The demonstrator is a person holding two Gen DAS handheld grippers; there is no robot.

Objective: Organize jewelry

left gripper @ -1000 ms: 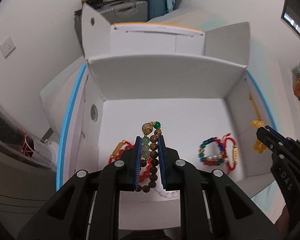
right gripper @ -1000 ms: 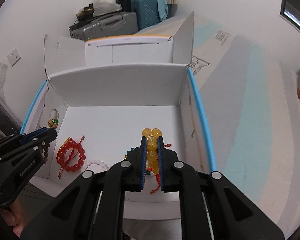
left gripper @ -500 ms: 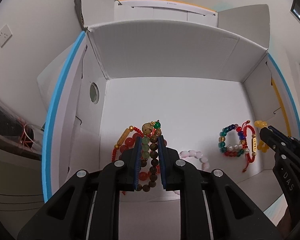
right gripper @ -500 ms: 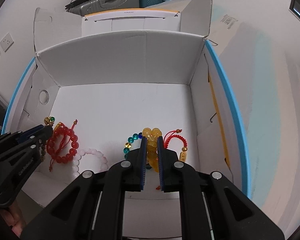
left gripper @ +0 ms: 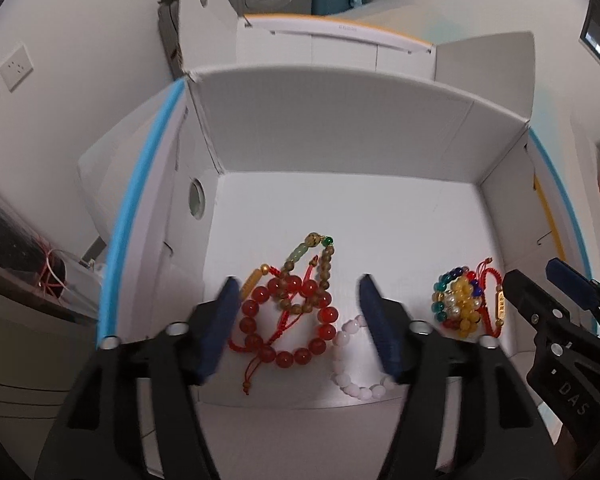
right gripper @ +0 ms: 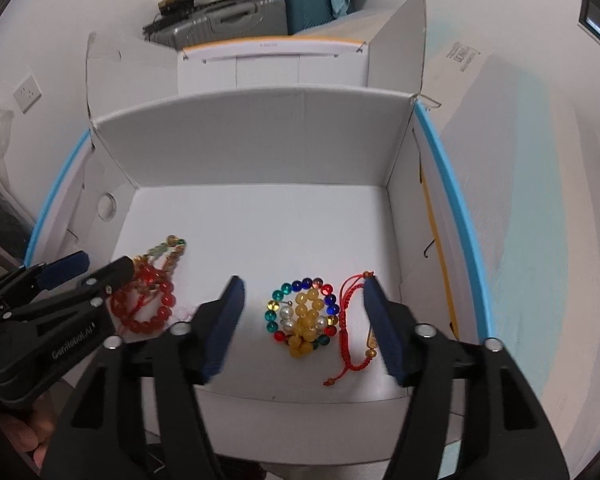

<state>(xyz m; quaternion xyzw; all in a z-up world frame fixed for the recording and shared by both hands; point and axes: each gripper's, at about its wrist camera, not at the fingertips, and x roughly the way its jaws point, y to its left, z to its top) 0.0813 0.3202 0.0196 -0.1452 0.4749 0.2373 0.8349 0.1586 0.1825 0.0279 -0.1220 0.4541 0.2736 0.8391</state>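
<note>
Left wrist view: the left gripper [left gripper: 296, 300] has just been opening, and its 2 blue-padded jaws now stand wide apart inside the white cardboard box [left gripper: 340, 136]. Between them, untouched by either pad, the brown wooden bead bracelet [left gripper: 320, 276] lies on the box floor, draped over the red bead bracelet [left gripper: 290, 328]. A pale pink bead bracelet [left gripper: 350, 364] curves just beside the right-hand pad. Farther right sits a heap of multicoloured and yellow beads [left gripper: 458, 306], with the right gripper [left gripper: 540, 284] near it.

Right wrist view: the right gripper [right gripper: 304, 300] has likewise just been opening and grips nothing. The yellow bead bracelet [right gripper: 306, 326] lies free between its pads, inside the multicoloured bead ring [right gripper: 302, 310]. The red cord bracelet [right gripper: 350, 328] lies close against the right-hand pad, possibly touching. The left gripper [right gripper: 104, 266] hovers above the red beads, blurred.
</note>
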